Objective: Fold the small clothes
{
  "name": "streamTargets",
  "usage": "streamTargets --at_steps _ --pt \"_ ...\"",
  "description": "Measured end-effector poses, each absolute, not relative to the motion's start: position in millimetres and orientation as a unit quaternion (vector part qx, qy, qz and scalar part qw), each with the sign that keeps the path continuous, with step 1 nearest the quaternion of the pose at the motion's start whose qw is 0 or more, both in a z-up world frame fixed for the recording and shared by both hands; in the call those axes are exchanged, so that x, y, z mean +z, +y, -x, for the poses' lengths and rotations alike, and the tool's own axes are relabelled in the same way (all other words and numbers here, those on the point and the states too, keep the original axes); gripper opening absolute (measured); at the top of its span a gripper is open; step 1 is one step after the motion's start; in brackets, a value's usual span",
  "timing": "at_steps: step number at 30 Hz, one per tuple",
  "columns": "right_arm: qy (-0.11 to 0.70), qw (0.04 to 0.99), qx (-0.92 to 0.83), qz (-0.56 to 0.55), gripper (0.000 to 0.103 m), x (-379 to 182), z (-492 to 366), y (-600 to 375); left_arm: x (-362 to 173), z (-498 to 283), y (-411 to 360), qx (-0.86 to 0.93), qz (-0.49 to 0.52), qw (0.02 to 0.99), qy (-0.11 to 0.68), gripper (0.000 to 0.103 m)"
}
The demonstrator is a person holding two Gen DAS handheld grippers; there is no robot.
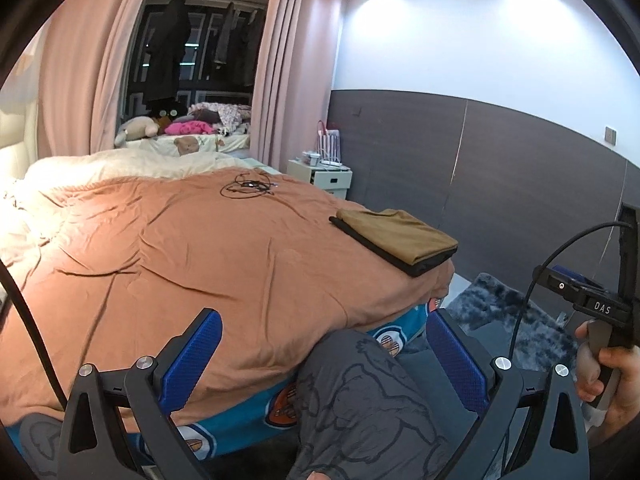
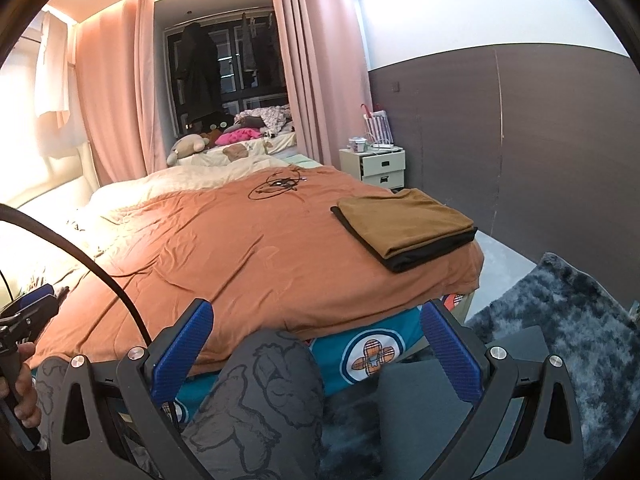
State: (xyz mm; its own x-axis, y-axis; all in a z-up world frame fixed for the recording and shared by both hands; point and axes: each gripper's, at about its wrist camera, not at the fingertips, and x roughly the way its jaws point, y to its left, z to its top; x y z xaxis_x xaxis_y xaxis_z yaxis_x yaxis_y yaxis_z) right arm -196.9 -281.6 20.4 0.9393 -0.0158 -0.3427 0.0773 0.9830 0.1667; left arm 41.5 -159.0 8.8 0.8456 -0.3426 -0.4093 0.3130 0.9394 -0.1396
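The folded clothes (image 1: 396,240) lay as a flat stack, a tan piece on top of a black one, at the right edge of the orange blanket (image 1: 180,260), right of centre in the left wrist view. The left gripper (image 1: 324,354) hung at the bottom of that frame, well short of the stack and lower than it, its blue fingers (image 1: 200,356) spread wide apart with nothing between them but a grey-patterned knee (image 1: 360,400) behind.

In the right wrist view the same stack (image 2: 404,228) sat right of centre, again above and beyond the right gripper (image 2: 318,350), which was likewise spread wide and held nothing. Neither gripper touched the clothes or the blanket.

A coil of black cable (image 1: 248,188) lay on the blanket toward the top centre, well apart from the stack.

The left wrist view alone showed the right gripper from outside, at the right edge (image 1: 600,308), a hand (image 1: 608,376) wrapped round its grip; from there I could not tell how its fingers stood. The right wrist view in turn caught the left gripper (image 2: 32,308) at the left edge, with the hand (image 2: 22,384) on its handle, and also gave more of the grey rug (image 2: 568,340) at lower right and of the blue patterned sheet (image 2: 360,356) under the blanket. A white nightstand (image 2: 378,168) stood by the dark wall panel (image 2: 540,140) in the upper right.
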Motion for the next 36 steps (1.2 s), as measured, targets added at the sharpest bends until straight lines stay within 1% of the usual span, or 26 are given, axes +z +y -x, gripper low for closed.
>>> streamTargets --at_steps 24,36 --pt "0.178 0.981 -0.017 -0.071 0.103 17 208 -248 6 -27 -152 -0.153 0.033 0.964 0.213 0.103" --pt "0.178 0.981 -0.024 -0.071 0.103 17 218 -255 9 -19 -158 -0.147 0.024 0.966 0.211 0.103"
